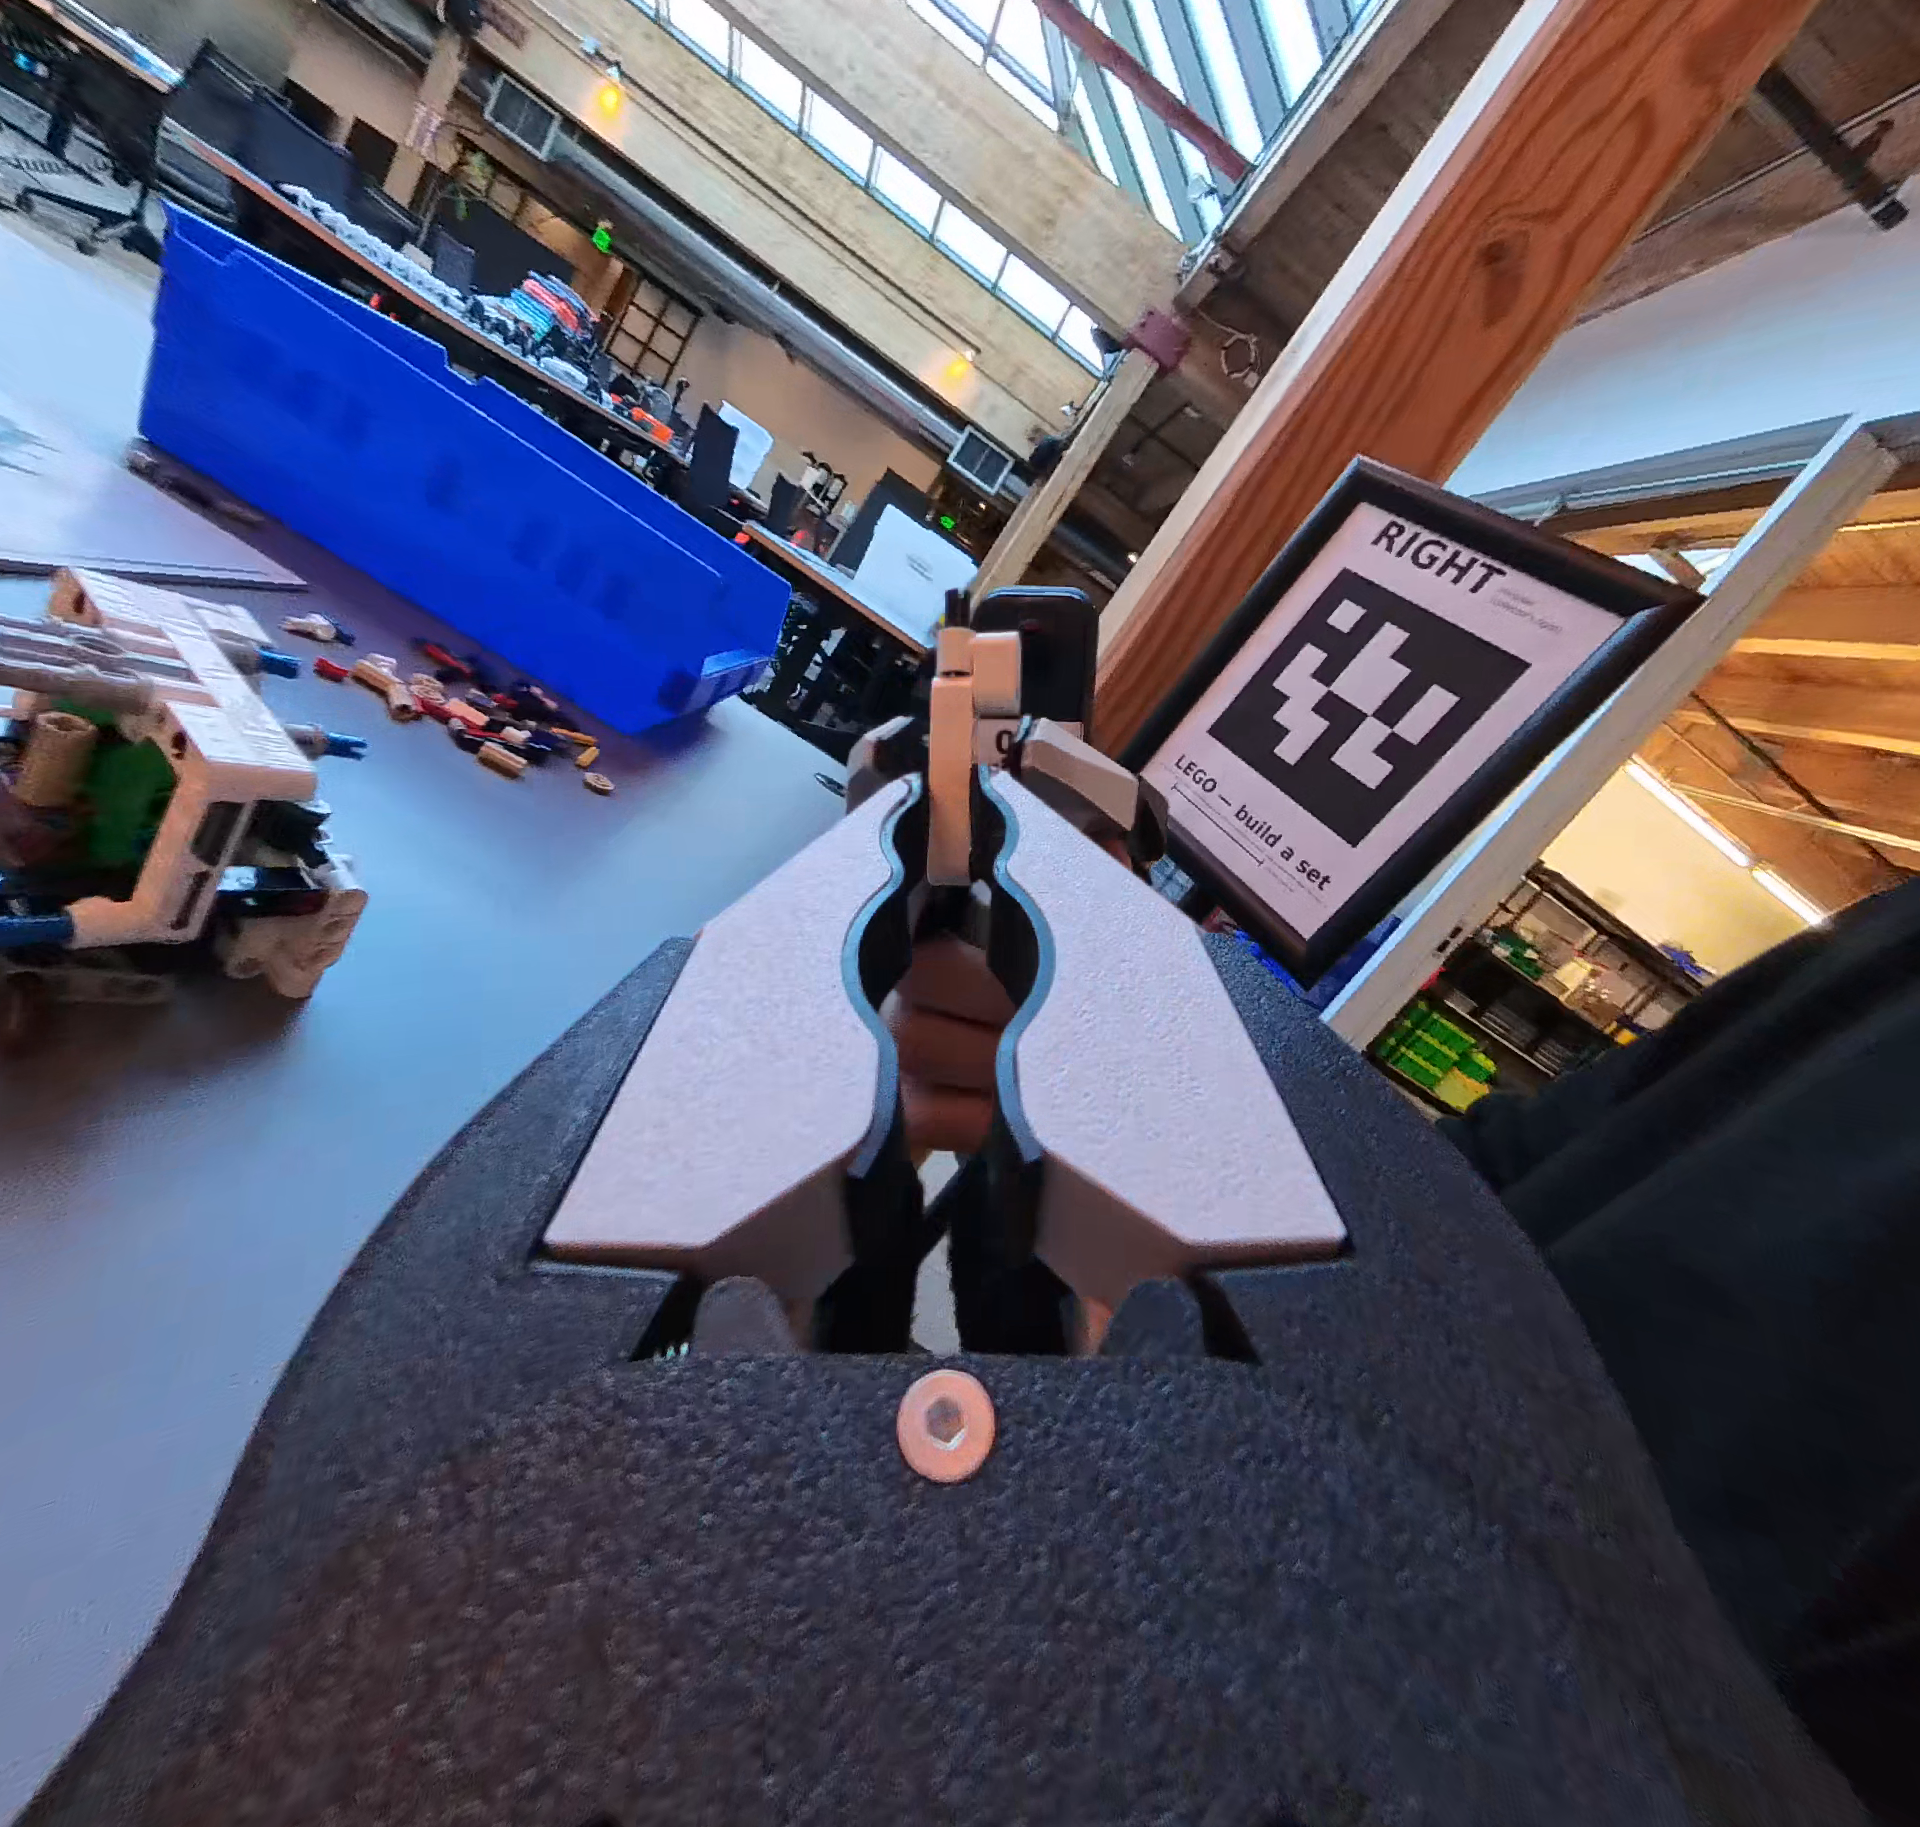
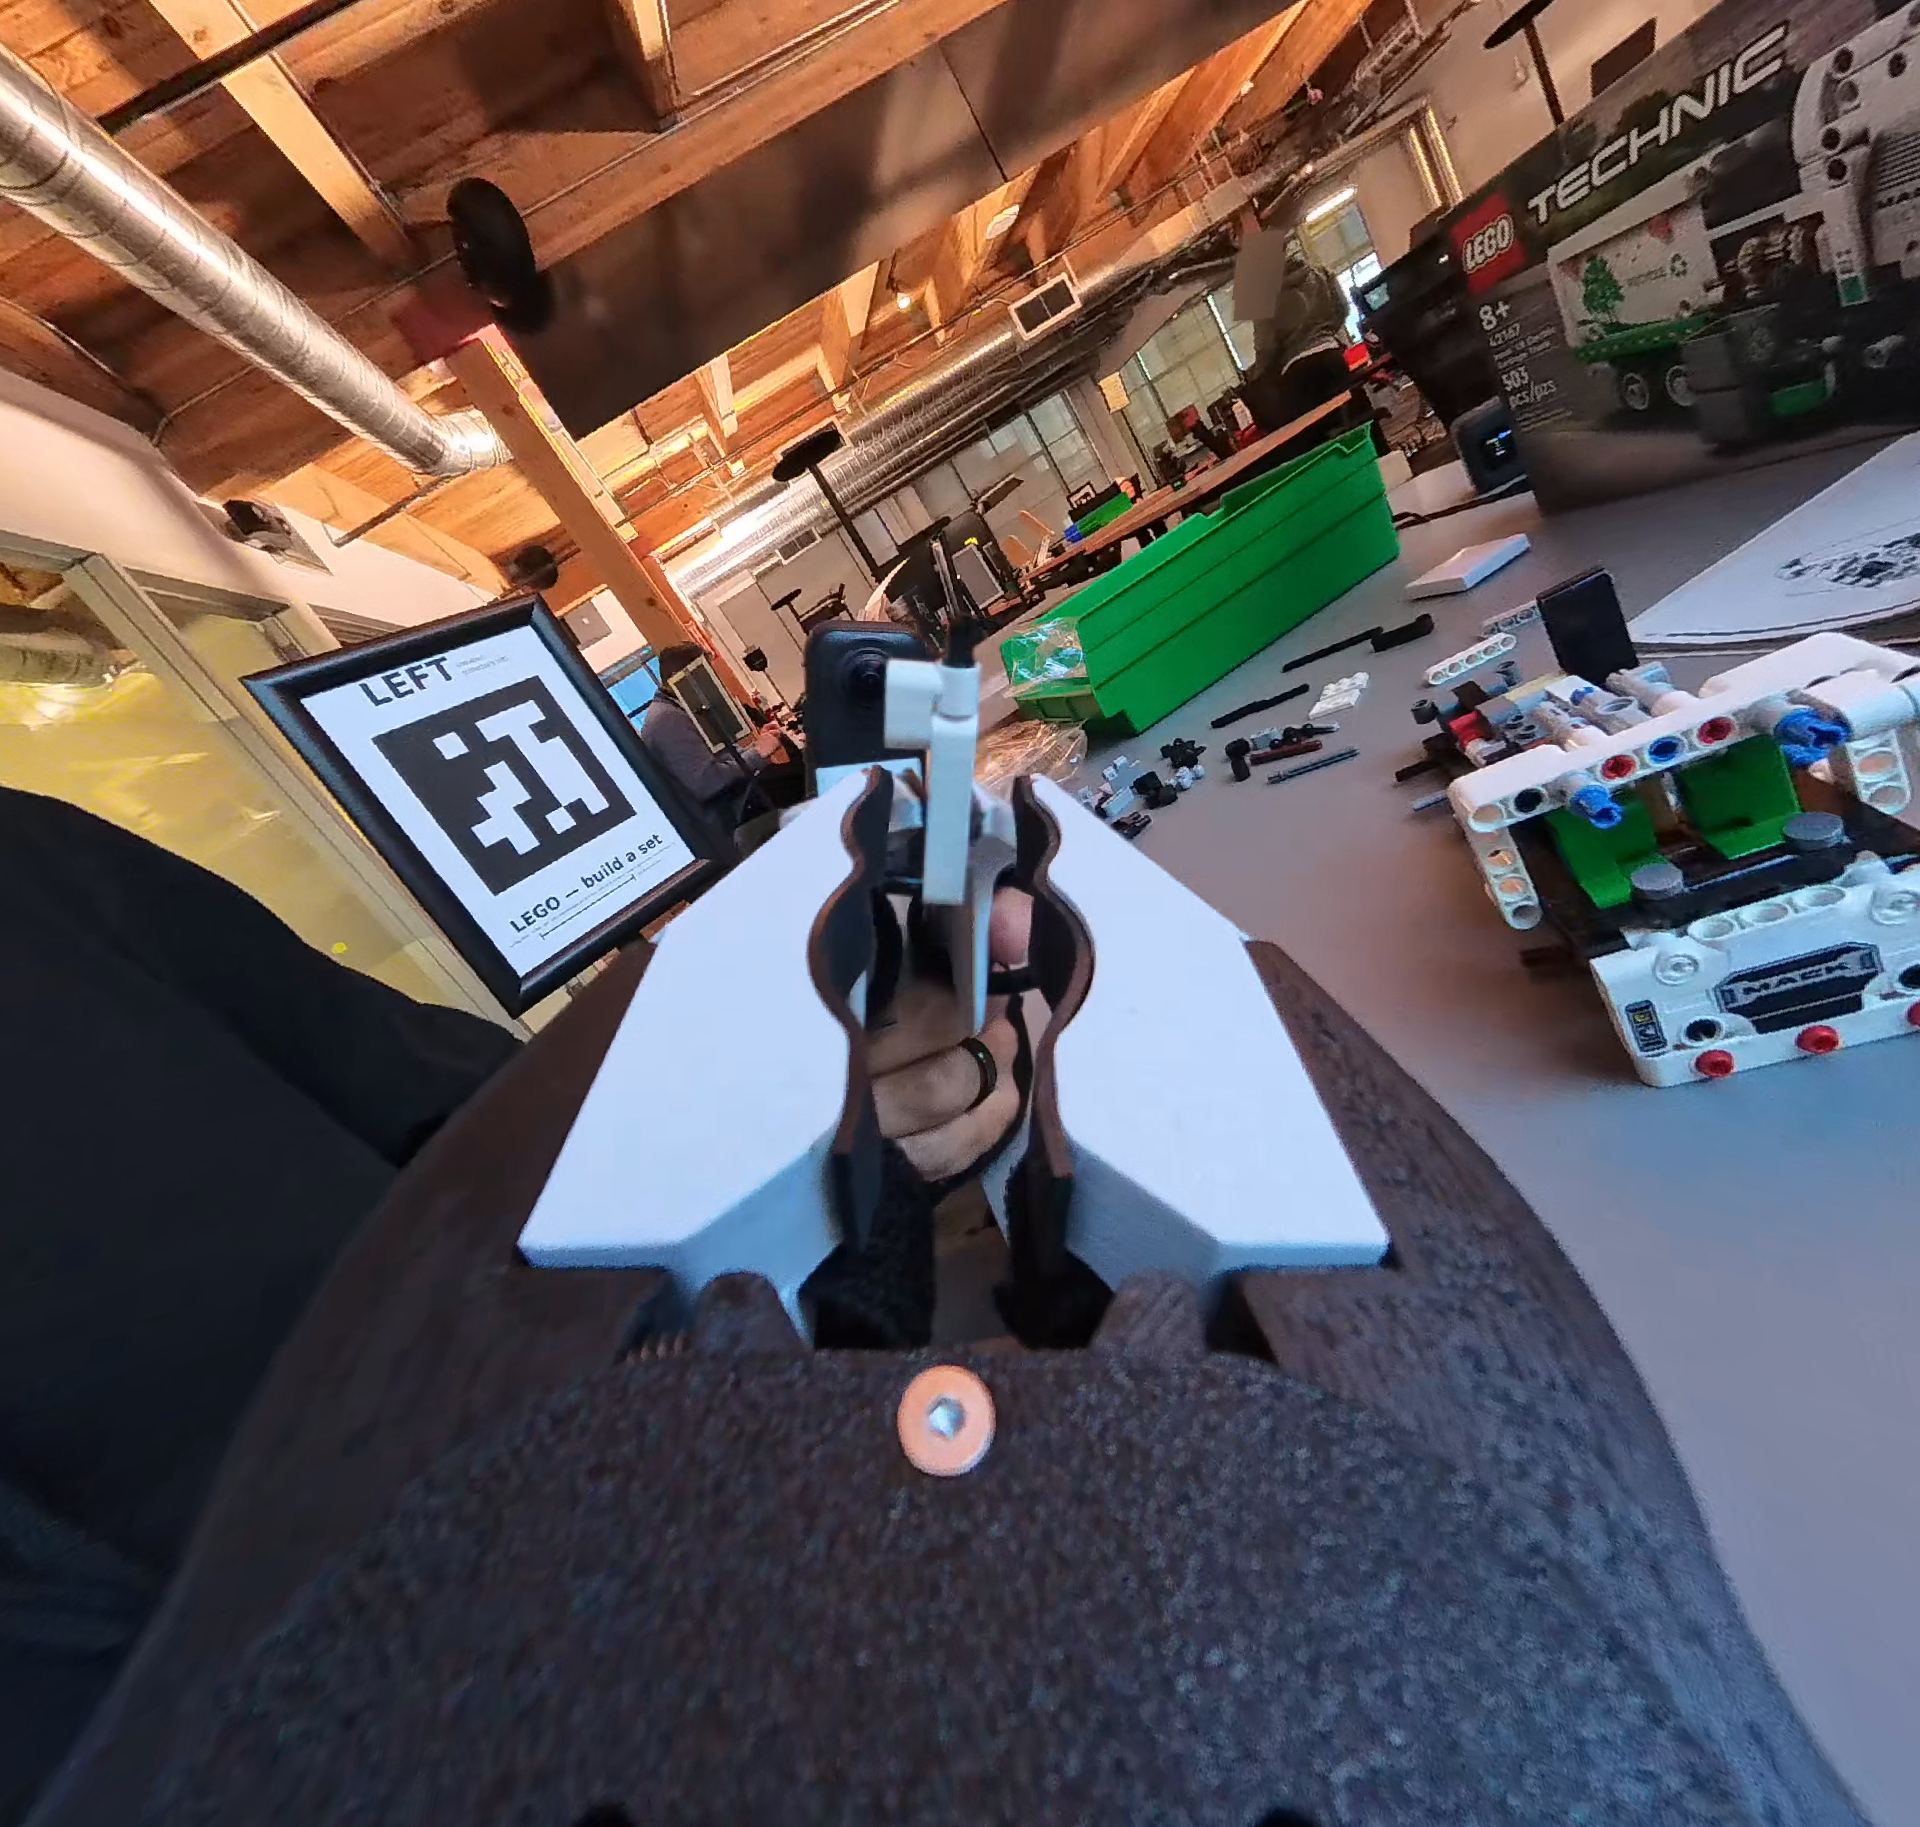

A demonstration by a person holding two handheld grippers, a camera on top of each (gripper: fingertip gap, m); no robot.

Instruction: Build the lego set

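A: What's the biggest thing in sight?

B: The grey flat desk (image 2: 1558, 1258), with a large dark cardboard set box (image 2: 1662, 302) standing at its far end in the right wrist view. Next down, a long blue plastic bin (image 1: 436, 489) in the left wrist view and a long green plastic bin (image 2: 1226, 593) in the right one.

A: And the model?

B: A half-built white, green and black brick truck (image 2: 1704, 884) sits on the desk, off to the side of both pairs of tongs. Two black-framed marker signs stand near the desk's edge, one (image 1: 1382, 717) in the left view, one (image 2: 488, 790) in the right.

A: The tongs?

B: The left tongs (image 1: 951, 821) are nearly closed around a thin white brick assembly (image 1: 956, 738), raised above the desk. The right tongs (image 2: 951, 842) are pinched the same way on that white piece (image 2: 945, 769); the two pairs face each other tip to tip, each gripping it. A hand (image 2: 945, 1081) shows behind the gap.

A: Smallest bits?

B: Loose red, black and tan pins and connectors (image 1: 478, 707) scattered beside the blue bin, and small black and grey parts (image 2: 1226, 759) in front of the green bin.
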